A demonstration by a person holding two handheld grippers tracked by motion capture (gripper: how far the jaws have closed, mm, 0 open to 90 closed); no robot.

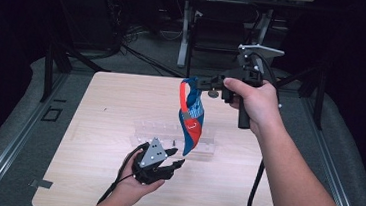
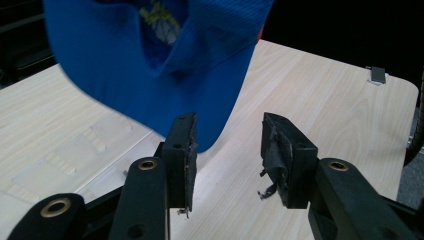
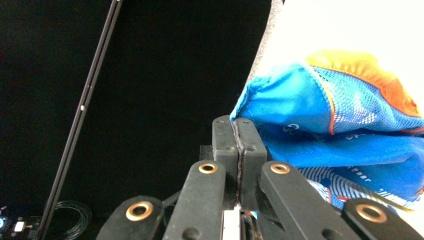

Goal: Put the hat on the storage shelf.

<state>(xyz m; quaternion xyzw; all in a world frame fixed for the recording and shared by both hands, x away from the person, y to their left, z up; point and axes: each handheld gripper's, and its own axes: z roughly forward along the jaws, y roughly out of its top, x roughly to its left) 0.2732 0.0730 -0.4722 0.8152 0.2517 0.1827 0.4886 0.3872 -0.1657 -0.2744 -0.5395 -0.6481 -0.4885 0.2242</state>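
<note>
Right tool (image 1: 200, 82) clamps cap (image 1: 191, 116).

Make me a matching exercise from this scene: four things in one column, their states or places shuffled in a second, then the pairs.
Things:
1. blue and orange fabric cap
2. left gripper
3. right gripper
4. clear plastic rack

States:
A. fingers apart, nothing between them
B. lies flat on the light wooden table
C. hangs in the air
D. fingers pinched on cloth

Pairs: 1-C, 2-A, 3-D, 4-B
</note>
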